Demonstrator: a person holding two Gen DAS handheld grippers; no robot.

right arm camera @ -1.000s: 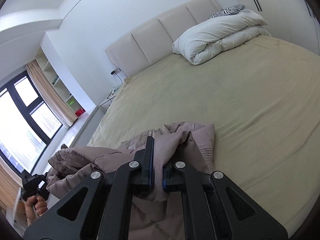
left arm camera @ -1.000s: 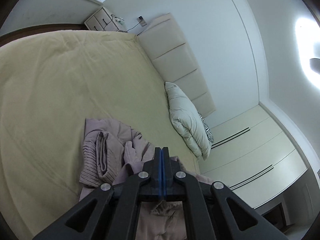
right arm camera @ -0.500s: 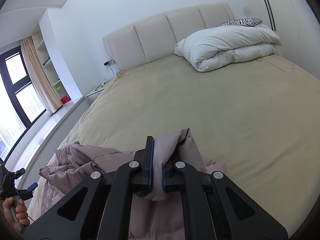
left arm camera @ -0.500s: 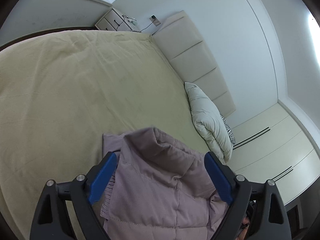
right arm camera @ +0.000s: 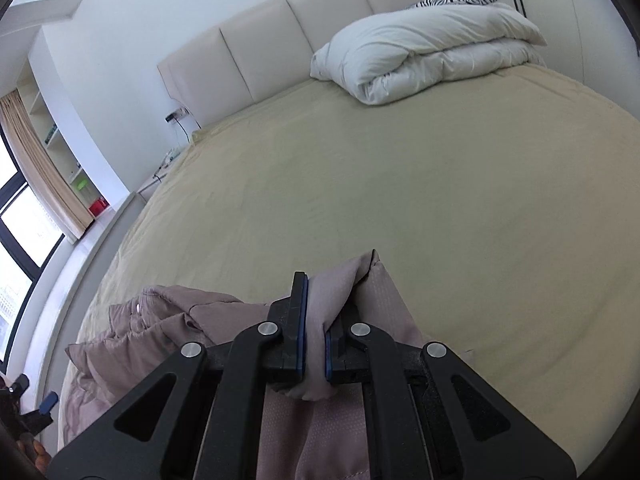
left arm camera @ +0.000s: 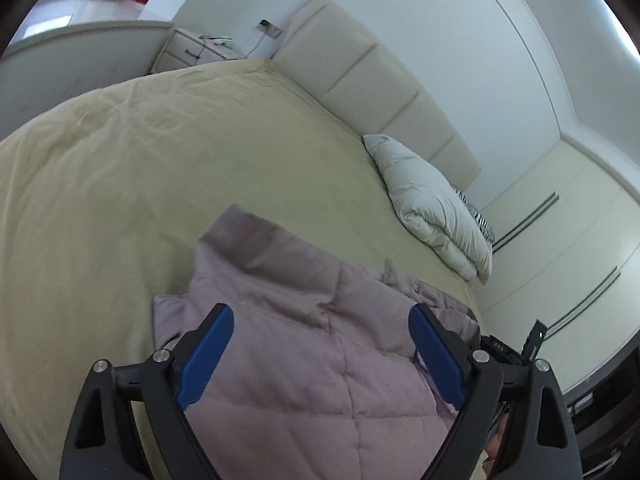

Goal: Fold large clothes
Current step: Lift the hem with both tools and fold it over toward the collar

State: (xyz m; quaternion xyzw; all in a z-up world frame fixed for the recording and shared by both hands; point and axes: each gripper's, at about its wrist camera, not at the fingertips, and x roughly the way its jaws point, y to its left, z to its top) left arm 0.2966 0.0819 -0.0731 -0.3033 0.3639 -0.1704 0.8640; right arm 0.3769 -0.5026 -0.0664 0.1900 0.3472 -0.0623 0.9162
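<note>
Two views, taken in turn.

Left wrist: our left gripper (left arm camera: 320, 350) hangs w/ its blue-padded fingers (left arm camera: 206, 354) spread wide, nothing between them. Below sits the jacket (left arm camera: 304, 336), a mauve quilted garment lying on the near part of the bed (left arm camera: 168, 168). Its collar end points away from us toward the headboard (left arm camera: 376, 88), so we judge the long axis runs roughly from us toward the bed's head, though the lower part is cut off by the frame. The wide-open stance probably lets us reposition for a new grab on this side. A folded white duvet (left arm camera: 432, 208) lies well apart by the headboard, and a nightstand (left arm camera: 188, 50) stands beyond the bed's far corner.

Right wrist: our right gripper (right arm camera: 316, 340) is clamped on a fold of the same jacket; fabric bunches btwn the pads and sticks out past the tips. We take it that this pinch anchors one edge so the garment doesn't slide while the other side gets redone. The rest of the jacket heaps to the left, near the bed's edge, still rumpled. The sheet ahead looks mostly smooth, w/ the duvet at the far end against the headboard.

Fold not yet made, in our judgement.
</note>
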